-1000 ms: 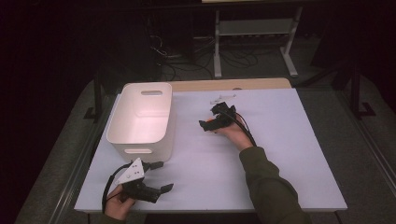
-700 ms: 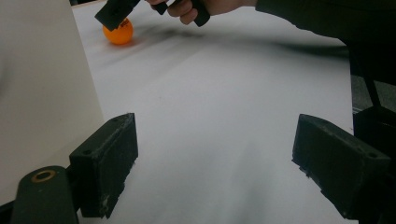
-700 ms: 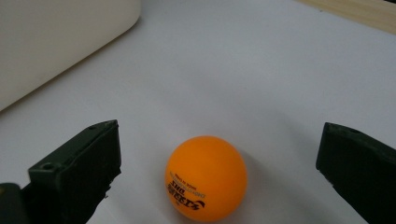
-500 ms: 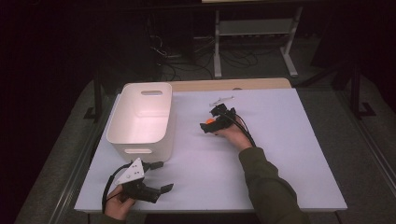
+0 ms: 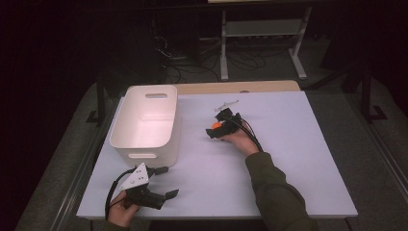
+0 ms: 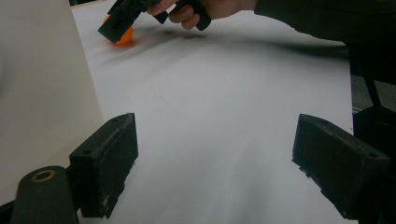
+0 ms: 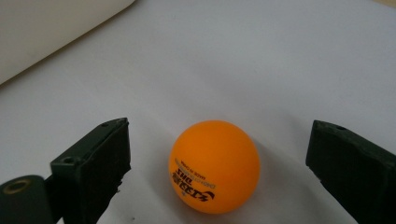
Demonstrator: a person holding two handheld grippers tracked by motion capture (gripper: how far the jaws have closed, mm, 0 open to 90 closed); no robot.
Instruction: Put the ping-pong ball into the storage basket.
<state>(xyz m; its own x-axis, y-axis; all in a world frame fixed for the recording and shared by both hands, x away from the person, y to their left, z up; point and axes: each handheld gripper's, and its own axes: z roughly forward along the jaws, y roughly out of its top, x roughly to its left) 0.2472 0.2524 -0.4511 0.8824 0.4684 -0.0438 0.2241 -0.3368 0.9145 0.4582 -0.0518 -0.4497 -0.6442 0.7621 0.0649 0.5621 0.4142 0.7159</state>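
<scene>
Left gripper [image 5: 162, 182], near-left corner of table [image 5: 298, 159], beside white bin [image 5: 144, 122]: unmoved from a second before, jaws wide, nothing between. Right gripper [image 7: 219, 172], mid-table: brought down over orange ball [image 7: 214, 166], jaws just begun closing from full spread, gaps remaining on both sides, ball resting on the table between them, right of bin. Grasp judged imminent, not yet made.

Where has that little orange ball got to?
The orange ball sits on the white table, between the open jaws of the right tool, untouched. In the high view it lies mid-table, right of the white bin.
</scene>
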